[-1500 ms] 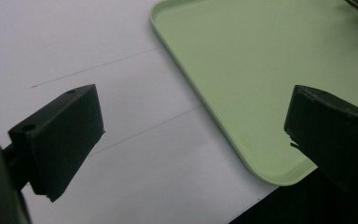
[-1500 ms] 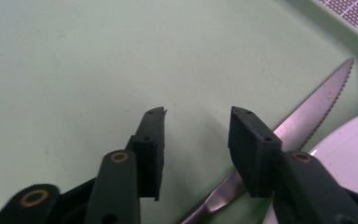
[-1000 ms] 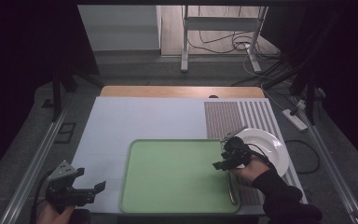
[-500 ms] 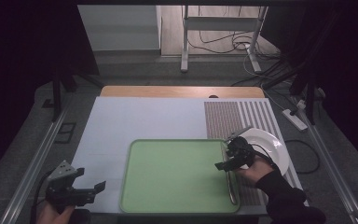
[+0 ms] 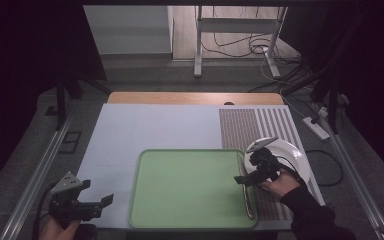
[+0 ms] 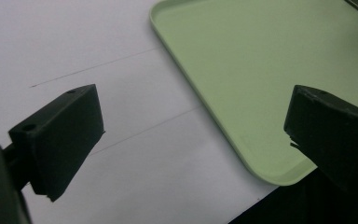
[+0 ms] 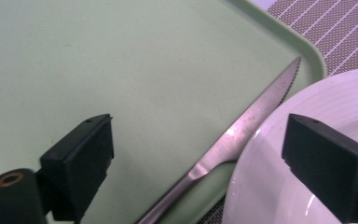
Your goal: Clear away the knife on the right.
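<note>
Knife point(image 7: 242, 126) lay flat along the right rim of the green tray point(image 5: 190, 187), blade tip toward the tray's far right corner, handle end near the white plate point(image 5: 292, 155) that sat just off the tray on the striped mat point(image 5: 252, 125); rest of tray bare, wide open room to the left. Right tongs point(image 5: 247, 177) hovered over that tray edge, jaws wide and just been opening, knife below between them but not gripped, plate rim under the right jaw. Left tongs point(image 5: 97, 205) sat well apart at the bench's point(image 5: 145, 125) near-left corner beside the tray's left rim, jaws wide, holding nothing.
</note>
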A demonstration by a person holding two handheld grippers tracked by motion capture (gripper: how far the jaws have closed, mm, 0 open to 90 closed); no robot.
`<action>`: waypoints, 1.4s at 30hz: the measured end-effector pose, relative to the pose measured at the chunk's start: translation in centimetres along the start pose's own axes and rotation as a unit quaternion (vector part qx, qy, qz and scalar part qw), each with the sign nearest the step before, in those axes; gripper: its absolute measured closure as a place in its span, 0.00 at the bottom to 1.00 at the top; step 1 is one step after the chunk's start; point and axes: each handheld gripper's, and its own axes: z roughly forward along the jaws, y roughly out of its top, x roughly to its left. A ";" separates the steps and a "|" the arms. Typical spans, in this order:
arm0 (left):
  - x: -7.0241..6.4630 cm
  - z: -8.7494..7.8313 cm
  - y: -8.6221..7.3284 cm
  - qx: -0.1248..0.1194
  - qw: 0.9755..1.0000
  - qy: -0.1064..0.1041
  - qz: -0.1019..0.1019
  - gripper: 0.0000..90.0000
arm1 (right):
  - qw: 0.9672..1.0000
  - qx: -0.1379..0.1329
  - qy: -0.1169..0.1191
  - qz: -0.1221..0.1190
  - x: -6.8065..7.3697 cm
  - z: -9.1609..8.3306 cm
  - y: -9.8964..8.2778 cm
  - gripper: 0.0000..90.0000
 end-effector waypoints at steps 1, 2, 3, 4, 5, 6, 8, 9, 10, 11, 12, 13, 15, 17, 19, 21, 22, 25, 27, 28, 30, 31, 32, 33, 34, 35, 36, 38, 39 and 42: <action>0.0 0.0 0.0 0.000 1.000 0.000 0.000 0.05 | 1.000 0.000 0.000 0.000 0.0 0.0 0.0 0.14; 0.0 0.0 0.0 0.000 1.000 0.000 0.000 0.05 | 1.000 -0.014 -0.010 -0.006 0.0 -0.3 -0.5 0.04; 0.0 0.0 0.0 0.000 1.000 0.000 0.000 0.05 | 1.000 -0.011 -0.009 -0.007 0.0 -0.3 -0.4 0.03; 0.0 0.0 0.0 0.000 1.000 0.000 0.000 0.05 | 1.000 -0.011 -0.009 -0.007 0.0 -0.3 -0.4 0.03; 0.0 0.0 0.0 0.000 1.000 0.000 0.000 0.05 | 1.000 -0.018 -0.013 -0.008 -0.1 -0.4 -0.6 0.03; 0.0 0.0 0.0 0.000 1.000 -0.001 0.000 0.05 | 1.000 -0.020 -0.016 -0.007 -0.1 -0.5 -0.7 0.02; 0.0 0.0 0.0 0.000 1.000 -0.001 0.000 0.05 | 1.000 -0.023 -0.016 -0.006 -0.2 -0.5 -0.8 0.01; 0.0 0.0 0.0 0.000 1.000 -0.001 0.000 0.05 | 1.000 -0.023 -0.016 -0.006 -0.2 -0.5 -0.8 0.01; 0.0 0.0 0.0 0.000 1.000 -0.001 0.000 0.05 | 1.000 -0.023 -0.016 -0.006 -0.2 -0.5 -0.8 0.01; 0.0 0.0 0.0 0.000 1.000 -0.001 0.000 0.05 | 1.000 -0.023 -0.016 -0.006 -0.2 -0.5 -0.8 0.01; 0.0 0.0 0.0 0.000 1.000 -0.001 0.000 0.05 | 1.000 -0.023 -0.016 -0.006 -0.2 -0.5 -0.8 0.01; 0.0 0.0 0.0 0.000 1.000 -0.001 0.000 0.05 | 1.000 -0.023 -0.016 -0.006 -0.2 -0.5 -0.8 0.01; 0.0 0.0 0.0 0.000 1.000 -0.001 0.000 0.05 | 1.000 -0.023 -0.016 -0.006 -0.2 -0.5 -0.8 0.01; 0.0 0.0 0.0 0.000 1.000 -0.001 -0.001 0.05 | 0.999 -0.034 -0.015 0.001 -0.4 -1.0 -1.5 0.00; 0.0 0.0 0.0 0.000 1.000 -0.001 -0.001 0.05 | 0.999 -0.035 -0.019 0.001 -0.4 -1.1 -1.7 0.00; 0.0 0.0 0.0 0.000 1.000 -0.001 -0.001 0.05 | 0.999 -0.035 -0.021 0.001 -0.4 -1.2 -1.9 0.00; 0.0 0.0 0.0 0.000 1.000 -0.001 -0.001 0.05 | 0.999 -0.035 -0.021 0.001 -0.4 -1.2 -1.9 0.00; 0.0 0.0 0.0 0.000 1.000 -0.001 -0.001 0.05 | 0.999 -0.037 -0.024 0.000 -0.4 -1.3 -2.1 0.00; 0.1 0.0 0.0 0.000 1.000 -0.002 -0.001 0.05 | 0.999 -0.037 -0.025 0.002 -0.4 -1.4 -2.2 0.00; 0.1 0.0 0.0 0.000 1.000 -0.002 -0.001 0.05 | 0.999 -0.037 -0.025 0.002 -0.4 -1.4 -2.2 0.00; 0.1 0.0 0.0 0.000 1.000 -0.002 -0.001 0.05 | 0.999 -0.038 -0.027 0.005 -0.5 -1.6 -2.4 0.00; 0.0 0.0 0.0 0.000 1.000 -0.002 -0.001 0.05 | 0.999 -0.039 -0.026 0.007 -0.5 -1.6 -2.5 0.00; 0.0 0.0 0.0 0.000 1.000 -0.002 -0.001 0.05 | 0.999 -0.040 -0.028 0.007 -0.5 -1.7 -2.6 0.00; 0.1 0.0 0.0 0.000 1.000 -0.002 -0.001 0.05 | 0.999 -0.041 -0.029 0.008 -0.5 -1.7 -2.6 0.00; 0.1 0.0 0.0 0.000 1.000 -0.002 -0.001 0.05 | 0.999 -0.041 -0.029 0.008 -0.5 -1.7 -2.6 0.00; 0.1 0.0 0.0 0.000 1.000 -0.002 -0.002 0.05 | 0.999 -0.043 -0.031 0.009 -0.5 -1.9 -2.8 0.00; 0.1 0.0 0.0 0.000 1.000 -0.002 -0.002 0.05 | 0.999 -0.043 -0.033 0.009 -0.5 -1.9 -2.9 0.00; 0.1 0.0 0.0 0.000 1.000 -0.002 -0.002 0.05 | 0.998 -0.045 -0.032 0.010 -0.6 -2.0 -3.0 0.00; 0.1 0.0 0.0 -0.001 1.000 -0.003 -0.002 0.05 | 0.998 -0.046 -0.036 0.012 -0.6 -2.1 -3.2 0.00; 0.1 0.0 0.0 0.000 1.000 -0.003 -0.002 0.05 | 0.998 -0.048 -0.041 0.017 -0.6 -2.3 -3.5 0.00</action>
